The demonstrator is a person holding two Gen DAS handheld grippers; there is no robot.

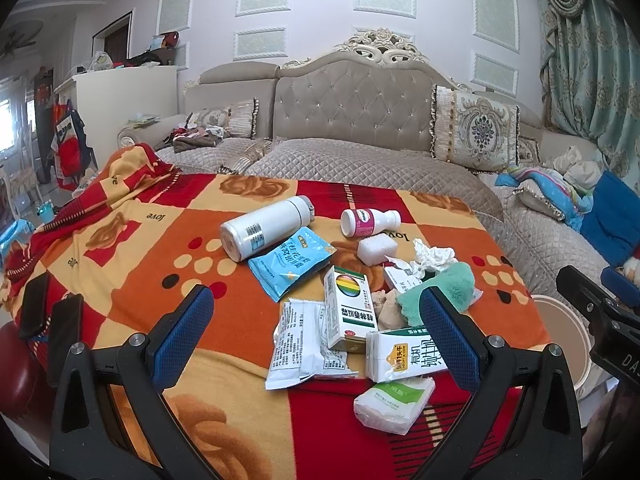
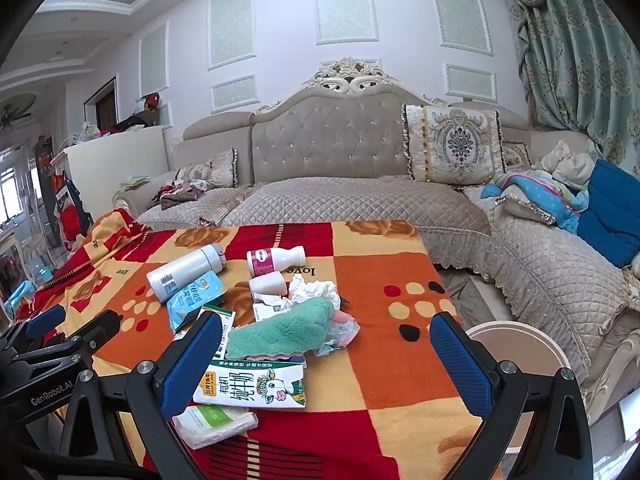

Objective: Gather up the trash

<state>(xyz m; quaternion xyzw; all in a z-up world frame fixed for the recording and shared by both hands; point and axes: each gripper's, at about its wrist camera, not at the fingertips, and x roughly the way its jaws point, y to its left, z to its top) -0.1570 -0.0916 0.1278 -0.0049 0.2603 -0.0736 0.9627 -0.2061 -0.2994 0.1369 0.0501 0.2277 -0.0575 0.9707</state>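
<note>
Trash lies in a heap on the red and orange blanket (image 1: 132, 264). In it are a milk carton (image 1: 404, 354) (image 2: 252, 386), a medicine box (image 1: 347, 306), a white wrapper (image 1: 302, 344), a blue packet (image 1: 292, 262), a tissue pack (image 1: 394, 404) (image 2: 216, 424), crumpled tissue (image 1: 434, 258) (image 2: 314, 290), a green cloth (image 1: 448, 286) (image 2: 280, 330), a pink-labelled bottle (image 1: 370, 222) (image 2: 276, 262) and a white flask (image 1: 266, 226) (image 2: 182, 274). My left gripper (image 1: 316, 336) hovers open over the heap's near side. My right gripper (image 2: 326, 364) is open above the carton and cloth.
A round beige bin (image 2: 520, 344) (image 1: 560, 336) stands on the floor right of the blanket. Behind is a quilted grey sofa (image 2: 360, 196) with cushions and clothes. Two dark phones (image 1: 52, 316) lie at the blanket's left edge. The other gripper shows at each view's side.
</note>
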